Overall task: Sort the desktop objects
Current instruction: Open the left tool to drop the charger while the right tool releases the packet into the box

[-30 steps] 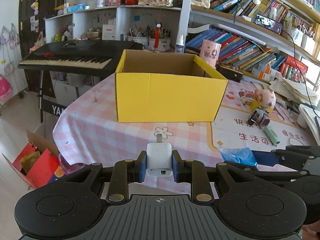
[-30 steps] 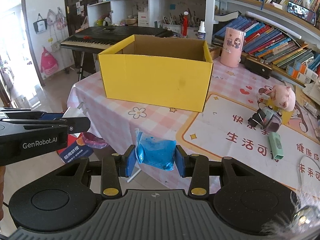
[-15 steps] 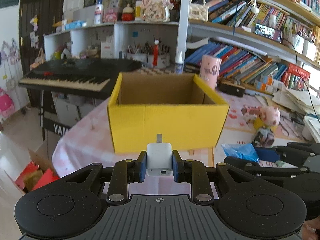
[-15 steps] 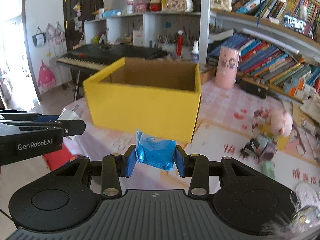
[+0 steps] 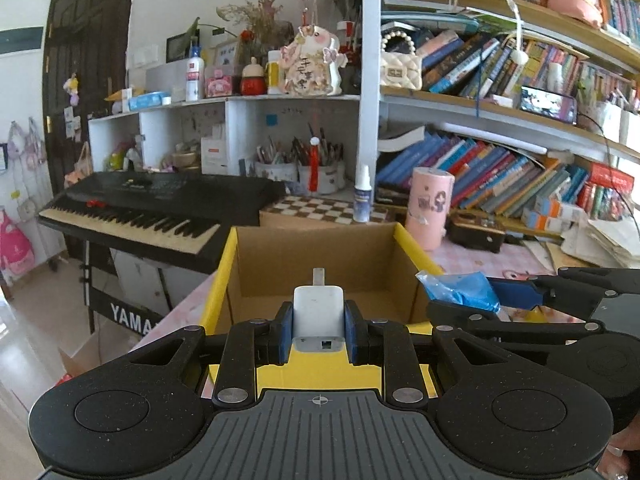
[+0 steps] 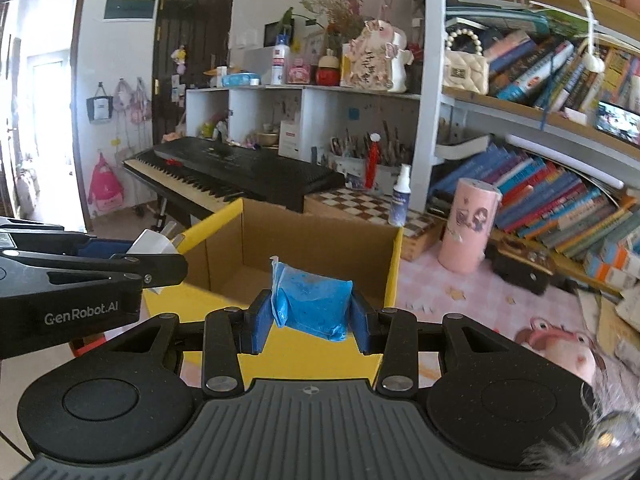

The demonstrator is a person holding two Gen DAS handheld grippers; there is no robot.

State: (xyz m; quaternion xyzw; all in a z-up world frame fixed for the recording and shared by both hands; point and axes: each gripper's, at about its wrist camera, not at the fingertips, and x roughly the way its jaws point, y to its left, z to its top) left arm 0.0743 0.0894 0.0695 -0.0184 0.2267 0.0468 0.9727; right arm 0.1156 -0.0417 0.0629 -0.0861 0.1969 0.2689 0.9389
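The left tool [image 5: 319, 334] is clamped on a white charger plug [image 5: 318, 312], its blue pads pressed against the plug's two sides and a metal prong pointing forward. The right tool [image 6: 311, 322] is closed around a blue plastic packet [image 6: 314, 306], which bulges up between its blue pads. Both tools hang side by side over the near edge of a yellow cardboard box [image 5: 224, 276], whose top is open and whose brown inside shows nothing lying on the visible part of its floor. In the left wrist view the right tool [image 5: 500, 294] comes in from the right with the packet over the box's right wall; in the right wrist view the left tool [image 6: 160, 250] reaches in from the left with the plug near the box's left wall.

The box stands on a table [image 6: 448, 292] covered with a pink checked cloth. Beyond the box on this table stand a pink cylinder [image 6: 470, 226] and a small white spray bottle [image 6: 401, 196]. A pink plush toy [image 6: 560, 346] lies on the table to the right. Behind the box on the left is a black keyboard [image 5: 160, 208] on a stand. A white shelf unit [image 5: 240, 108] holding pen cups and trinkets lines the back wall, and crowded bookshelves [image 5: 520, 168] run off to the right. A dark door [image 6: 192, 40] is at the rear left.
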